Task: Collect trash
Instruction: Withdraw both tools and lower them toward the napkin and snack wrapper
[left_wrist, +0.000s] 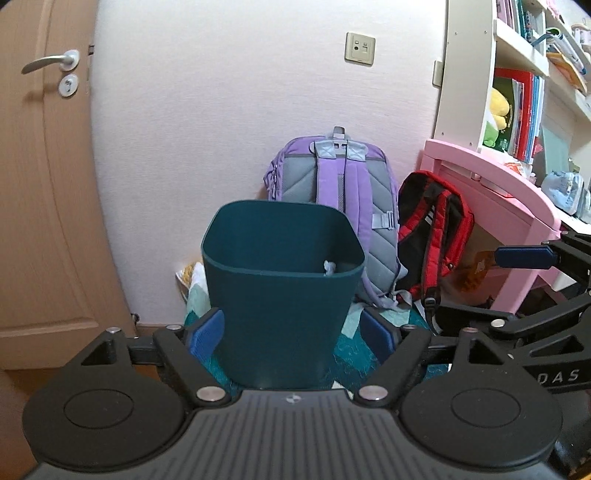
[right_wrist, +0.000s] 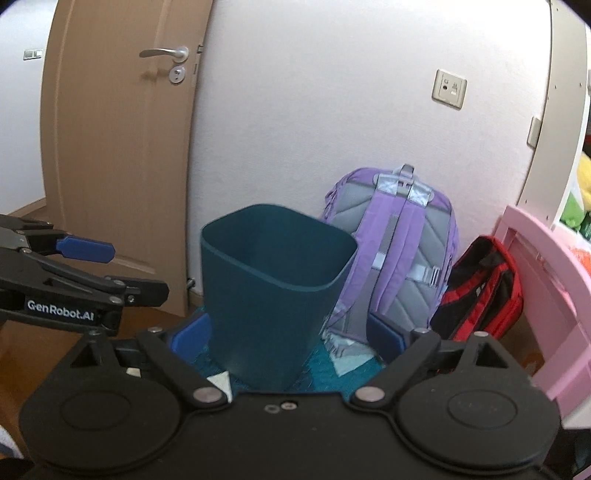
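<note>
Both sets of jaws stand wide open, gripping nothing. In the left wrist view the left gripper (left_wrist: 293, 332) has its blue pads either side of the lower part of a dark teal bin (left_wrist: 280, 291); whether the pads touch it I cannot tell. In the right wrist view the right gripper (right_wrist: 291, 334) frames the same bin (right_wrist: 273, 295) at lower centre, its left pad close to the wall of the bin and its right pad apart from it. Each gripper shows at the edge of the other's view, with one blue pad in sight and jaws spread.

One small pale scrap (left_wrist: 328, 267) shows just inside the bin's near right rim in the left wrist view. The bin stands upright on a teal patterned mat (left_wrist: 354, 354) on the floor.

Behind the bin, at centre right, a purple backpack (left_wrist: 343, 192) leans on the white wall, straps facing out. To its right a red and black bag (left_wrist: 436, 236) hangs at the end of a pink bench (left_wrist: 491, 173). Shelves (left_wrist: 524, 66) with books rise in the upper right of the left view. A brown door (left_wrist: 48, 166) with a metal handle fills the left, and a wall socket (left_wrist: 360, 48) sits at upper centre.
</note>
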